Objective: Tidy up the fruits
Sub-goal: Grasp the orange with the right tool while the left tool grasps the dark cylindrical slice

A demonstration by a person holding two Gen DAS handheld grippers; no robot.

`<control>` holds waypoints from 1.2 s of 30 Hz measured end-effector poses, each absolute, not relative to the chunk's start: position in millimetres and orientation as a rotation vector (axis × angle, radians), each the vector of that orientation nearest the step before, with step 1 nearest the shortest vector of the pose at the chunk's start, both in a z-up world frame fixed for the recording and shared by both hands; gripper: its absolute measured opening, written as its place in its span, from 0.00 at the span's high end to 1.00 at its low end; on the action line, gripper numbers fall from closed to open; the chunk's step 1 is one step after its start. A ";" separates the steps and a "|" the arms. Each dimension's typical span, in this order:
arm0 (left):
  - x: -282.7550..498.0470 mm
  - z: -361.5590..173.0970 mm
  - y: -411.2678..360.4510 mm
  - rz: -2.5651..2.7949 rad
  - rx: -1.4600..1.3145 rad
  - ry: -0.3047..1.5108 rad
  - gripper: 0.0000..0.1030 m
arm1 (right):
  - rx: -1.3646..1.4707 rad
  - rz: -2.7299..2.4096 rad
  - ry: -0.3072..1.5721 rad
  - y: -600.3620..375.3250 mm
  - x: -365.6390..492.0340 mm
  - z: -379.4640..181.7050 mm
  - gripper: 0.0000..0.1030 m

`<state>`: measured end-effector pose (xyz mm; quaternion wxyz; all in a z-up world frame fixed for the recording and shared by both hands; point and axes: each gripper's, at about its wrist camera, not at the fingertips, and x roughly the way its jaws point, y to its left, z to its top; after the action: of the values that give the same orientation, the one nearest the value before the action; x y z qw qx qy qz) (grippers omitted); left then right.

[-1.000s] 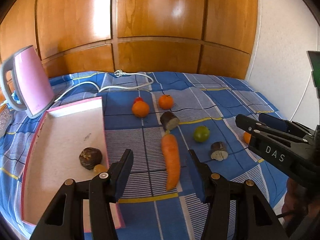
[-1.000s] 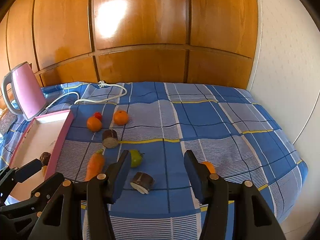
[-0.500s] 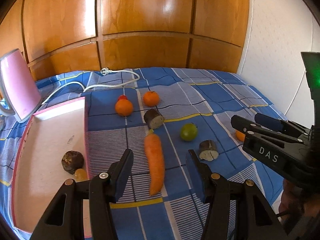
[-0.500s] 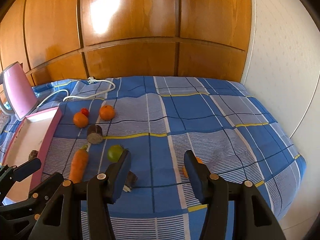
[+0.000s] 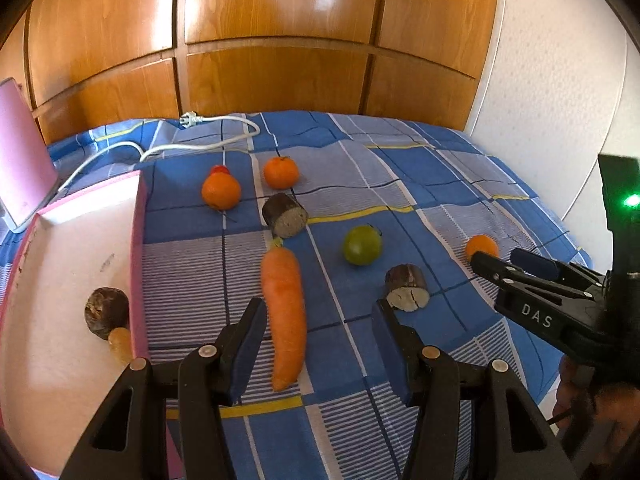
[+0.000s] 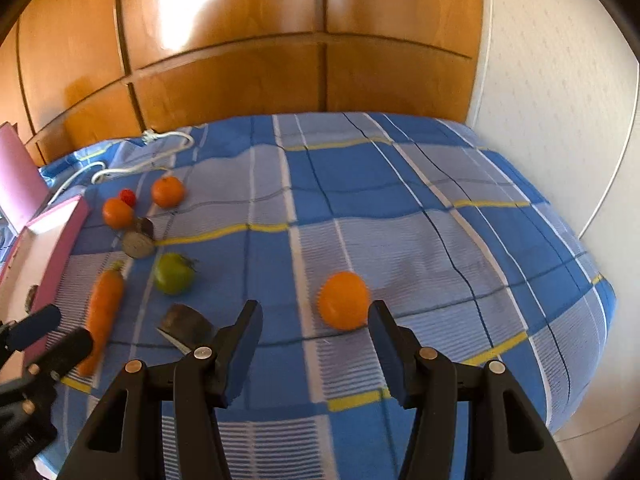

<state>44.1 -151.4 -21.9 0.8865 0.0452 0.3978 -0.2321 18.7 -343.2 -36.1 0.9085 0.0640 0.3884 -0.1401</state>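
A long carrot (image 5: pixel 285 312) lies on the blue checked cloth, its lower half just inside my open left gripper (image 5: pixel 318 322), nearer the left finger. Beyond it sit a green fruit (image 5: pixel 362 245), two dark cut pieces (image 5: pixel 285 215) (image 5: pixel 407 293), two oranges (image 5: pixel 221 190) (image 5: pixel 281 172) and a small red fruit (image 5: pixel 219 169). A lone orange (image 6: pixel 344 300) rests just ahead of my open right gripper (image 6: pixel 316 322), close to its right finger. The pink-rimmed tray (image 5: pixel 138 240) on the left holds a dark round fruit (image 5: pixel 106 312) and a small yellowish one (image 5: pixel 119 342).
A pink kettle (image 5: pixel 20 160) stands at the far left with its white cable (image 5: pixel 192 144) lying across the back of the cloth. Wooden panels close off the back and a white wall the right. The cloth's edge drops off at the right (image 6: pixel 592 320).
Both grippers came lower and forward. The carrot now sits between the left fingers, and the lone orange has come out from behind the right finger into the gap.
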 end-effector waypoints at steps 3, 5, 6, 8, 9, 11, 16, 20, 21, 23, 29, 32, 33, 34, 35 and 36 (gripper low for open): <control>44.6 -23.2 -155.9 -0.500 0.100 0.827 0.46 | 0.148 -0.295 0.814 -352.5 15.5 -42.6 0.46; 45.1 -23.6 -161.0 -0.521 0.106 0.827 0.46 | 0.160 -0.297 0.817 -356.7 14.9 -44.7 0.46; 45.2 -23.7 -165.2 -0.534 0.112 0.825 0.46 | 0.166 -0.297 0.817 -358.2 14.9 -44.9 0.46; 45.8 -24.6 -173.8 -0.557 0.127 0.823 0.46 | 0.173 -0.291 0.813 -359.2 15.3 -44.0 0.46; 46.2 -25.9 -179.3 -0.569 0.138 0.826 0.46 | 0.175 -0.285 0.810 -359.3 15.8 -43.3 0.46; 47.9 -29.2 -189.0 -0.592 0.147 0.837 0.46 | 0.187 -0.276 0.812 -360.5 17.0 -43.1 0.46; 50.7 -35.3 -210.6 -0.635 0.169 0.846 0.46 | 0.240 -0.250 0.815 -370.4 18.3 -44.8 0.46; 54.3 -41.7 -225.5 -0.656 0.185 0.855 0.46 | 0.287 -0.228 0.823 -378.2 20.4 -47.6 0.46; 56.4 -43.8 -228.1 -0.655 0.185 0.860 0.46 | 0.301 -0.228 0.828 -380.3 21.4 -48.8 0.46; 60.3 -47.1 -231.1 -0.651 0.178 0.870 0.47 | 0.305 -0.232 0.835 -382.5 24.3 -51.0 0.46; 68.5 -57.6 -237.4 -0.651 0.167 0.891 0.68 | 0.269 -0.246 0.848 -383.5 39.8 -56.6 0.46; 66.3 -57.5 -237.6 -0.664 0.177 0.880 0.68 | 0.191 -0.246 0.867 -375.4 48.4 -59.8 0.57; 65.7 -57.4 -236.3 -0.664 0.173 0.880 0.68 | 0.156 -0.248 0.869 -371.1 50.0 -60.3 0.63; 65.4 -57.3 -234.9 -0.661 0.170 0.879 0.68 | 0.135 -0.245 0.868 -368.0 50.7 -60.6 0.65; 64.5 -57.1 -233.3 -0.659 0.168 0.879 0.68 | 0.124 -0.239 0.868 -365.9 50.9 -60.7 0.66; 63.4 -56.7 -231.0 -0.655 0.166 0.880 0.68 | 0.113 -0.238 0.867 -364.4 50.7 -60.5 0.68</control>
<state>63.4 -231.0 -56.7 0.8501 0.0786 0.4177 -0.3110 50.7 -364.4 -60.5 0.8991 0.0547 0.4189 -0.1148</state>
